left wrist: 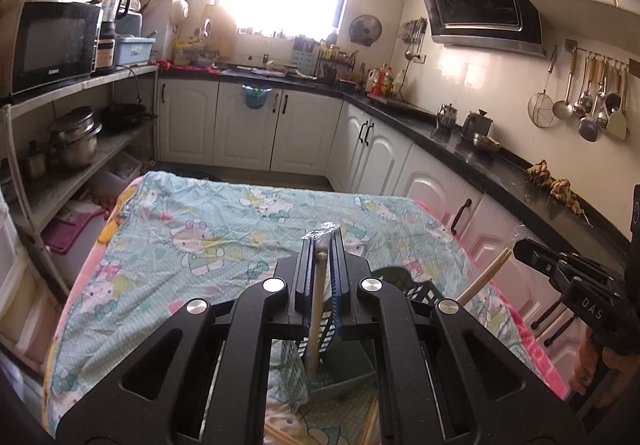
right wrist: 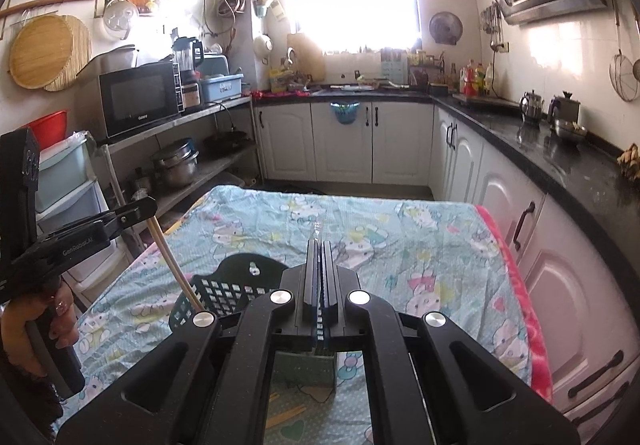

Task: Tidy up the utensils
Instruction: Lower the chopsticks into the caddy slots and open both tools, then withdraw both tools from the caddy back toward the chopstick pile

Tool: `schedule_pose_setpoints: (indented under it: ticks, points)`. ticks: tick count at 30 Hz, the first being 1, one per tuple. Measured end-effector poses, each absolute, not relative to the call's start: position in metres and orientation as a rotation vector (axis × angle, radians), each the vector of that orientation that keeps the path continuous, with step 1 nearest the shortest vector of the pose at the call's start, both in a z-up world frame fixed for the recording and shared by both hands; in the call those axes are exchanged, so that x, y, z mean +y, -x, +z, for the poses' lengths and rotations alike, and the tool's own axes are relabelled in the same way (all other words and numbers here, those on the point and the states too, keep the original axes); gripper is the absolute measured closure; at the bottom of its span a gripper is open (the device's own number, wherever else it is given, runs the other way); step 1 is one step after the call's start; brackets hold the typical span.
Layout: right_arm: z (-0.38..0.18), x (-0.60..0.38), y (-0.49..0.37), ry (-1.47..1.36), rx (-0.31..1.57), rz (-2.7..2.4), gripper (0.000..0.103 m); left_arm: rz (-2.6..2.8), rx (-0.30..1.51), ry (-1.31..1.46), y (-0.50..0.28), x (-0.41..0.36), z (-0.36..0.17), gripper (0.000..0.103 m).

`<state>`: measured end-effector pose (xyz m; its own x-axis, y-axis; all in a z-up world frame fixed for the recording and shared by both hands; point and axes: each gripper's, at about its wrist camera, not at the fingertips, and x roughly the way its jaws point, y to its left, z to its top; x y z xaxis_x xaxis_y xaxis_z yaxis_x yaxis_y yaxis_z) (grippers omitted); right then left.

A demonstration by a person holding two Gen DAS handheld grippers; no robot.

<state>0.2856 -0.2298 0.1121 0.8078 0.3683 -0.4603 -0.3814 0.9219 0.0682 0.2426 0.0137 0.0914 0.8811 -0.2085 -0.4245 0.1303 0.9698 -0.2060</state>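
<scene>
In the left wrist view my left gripper (left wrist: 322, 241) is shut on a wooden chopstick (left wrist: 318, 305) with clear plastic wrap at its top. The stick hangs down into a pale teal slotted utensil holder (left wrist: 290, 365) under the jaws. My right gripper (left wrist: 520, 245) at the right is shut on a wrapped pair of chopsticks (left wrist: 486, 273) above a dark green basket (left wrist: 416, 285). In the right wrist view the right gripper (right wrist: 319, 245) stands shut with a sliver of plastic at its tip. The left gripper (right wrist: 148, 207) and its chopstick (right wrist: 174, 265) reach down beside the dark basket (right wrist: 224, 293).
The table carries a teal cartoon-print cloth (left wrist: 200, 245) with a pink blanket edge (right wrist: 532, 325). Loose chopsticks (left wrist: 370, 421) lie on the cloth near me. White cabinets and a black counter (left wrist: 480, 157) run along the right. A shelf with pots (left wrist: 76, 141) stands on the left.
</scene>
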Motion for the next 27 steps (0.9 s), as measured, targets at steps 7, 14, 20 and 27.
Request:
schedule_pose_setpoints:
  ticks: [7,14,20,27]
  points:
    - [0.113,-0.232,-0.277,0.022,0.471,0.399,0.069,-0.167,0.454,0.178,-0.231,0.019,0.090,0.069]
    - [0.117,-0.240,-0.261,0.020,0.446,0.396,0.055,-0.151,0.387,0.194,-0.206,0.029,0.102,0.032]
    - [0.117,-0.246,-0.240,0.019,0.429,0.401,0.048,-0.129,0.360,0.200,-0.183,0.037,0.105,0.011]
    - [0.111,-0.244,-0.214,0.040,0.429,0.420,0.041,-0.111,0.372,0.210,-0.163,0.046,0.095,0.011]
